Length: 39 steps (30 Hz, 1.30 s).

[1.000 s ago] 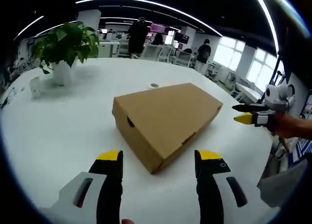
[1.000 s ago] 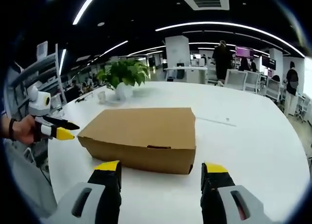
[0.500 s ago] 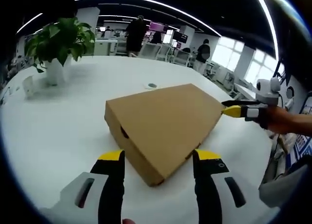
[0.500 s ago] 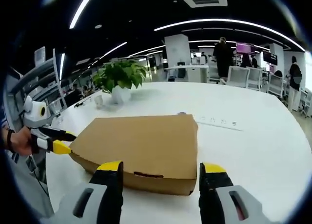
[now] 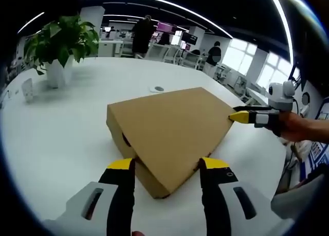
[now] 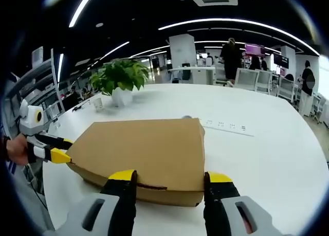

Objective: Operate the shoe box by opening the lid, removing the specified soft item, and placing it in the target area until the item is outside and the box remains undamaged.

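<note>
You have closed in on the box (image 5: 169, 130) from both ends. In the left gripper view its near corner now sits between your left gripper (image 5: 163, 166) tips, where a second ago it lay clear ahead of them. In the right gripper view the box (image 6: 144, 148) front edge is right at your right gripper (image 6: 167, 177), its yellow tips straddling the lid's front lip; a second ago that edge was well short of the tips.

Both sets of jaws are spread wide and hold nothing. The left tips flank the corner; whether they touch the cardboard I cannot tell. The right gripper also shows at 3 o'clock in the left gripper view (image 5: 240, 116), its tips together in profile at the far corner, so its state cannot be read there. The left gripper shows at 9 o'clock in the right gripper view (image 6: 59, 149), its tips at the box's left end.

The lid is still down and flat, with no gap showing, so the soft item is inside and unseen. The box sits on the white table (image 5: 56, 128), near your edge. A plant (image 5: 61, 38) stands at 10 o'clock in the left gripper view, well apart from the box, and a small round disc (image 5: 157, 89) lies on the table just beyond the box.

My read is that you are set to start the lift: brace one end, raise the lip with the other. Go gently, as thin cardboard may crease or tear at the lip.
</note>
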Each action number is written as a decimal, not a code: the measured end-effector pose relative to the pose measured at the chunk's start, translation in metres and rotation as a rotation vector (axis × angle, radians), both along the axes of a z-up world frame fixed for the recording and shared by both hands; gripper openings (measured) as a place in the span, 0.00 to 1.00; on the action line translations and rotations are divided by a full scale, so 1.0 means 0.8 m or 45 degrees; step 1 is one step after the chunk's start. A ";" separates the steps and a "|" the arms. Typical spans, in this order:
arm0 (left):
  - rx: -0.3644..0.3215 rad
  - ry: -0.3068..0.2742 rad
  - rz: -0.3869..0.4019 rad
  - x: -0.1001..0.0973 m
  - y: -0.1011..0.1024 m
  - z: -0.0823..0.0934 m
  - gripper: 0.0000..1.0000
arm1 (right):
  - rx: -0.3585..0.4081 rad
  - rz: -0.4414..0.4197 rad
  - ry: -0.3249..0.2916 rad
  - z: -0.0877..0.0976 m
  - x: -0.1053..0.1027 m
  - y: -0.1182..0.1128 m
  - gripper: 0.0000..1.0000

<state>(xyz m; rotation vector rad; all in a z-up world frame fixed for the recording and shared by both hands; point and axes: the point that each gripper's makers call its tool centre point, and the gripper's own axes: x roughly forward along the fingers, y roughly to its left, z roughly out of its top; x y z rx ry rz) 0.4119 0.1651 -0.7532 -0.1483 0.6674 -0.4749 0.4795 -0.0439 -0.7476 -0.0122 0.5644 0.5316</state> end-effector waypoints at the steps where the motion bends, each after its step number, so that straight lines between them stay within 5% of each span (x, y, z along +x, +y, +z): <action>1: 0.002 0.000 -0.002 -0.001 0.002 0.000 0.51 | -0.002 -0.001 -0.004 0.000 -0.003 0.003 0.50; 9: 0.024 0.015 -0.012 -0.017 0.023 0.000 0.49 | 0.008 0.014 -0.009 0.000 -0.025 0.023 0.48; 27: 0.065 0.073 0.025 -0.109 0.079 0.001 0.49 | 0.028 0.059 0.013 -0.003 -0.093 0.077 0.44; 39: 0.093 0.088 0.037 -0.144 0.097 0.004 0.48 | 0.040 0.067 0.033 -0.008 -0.133 0.091 0.41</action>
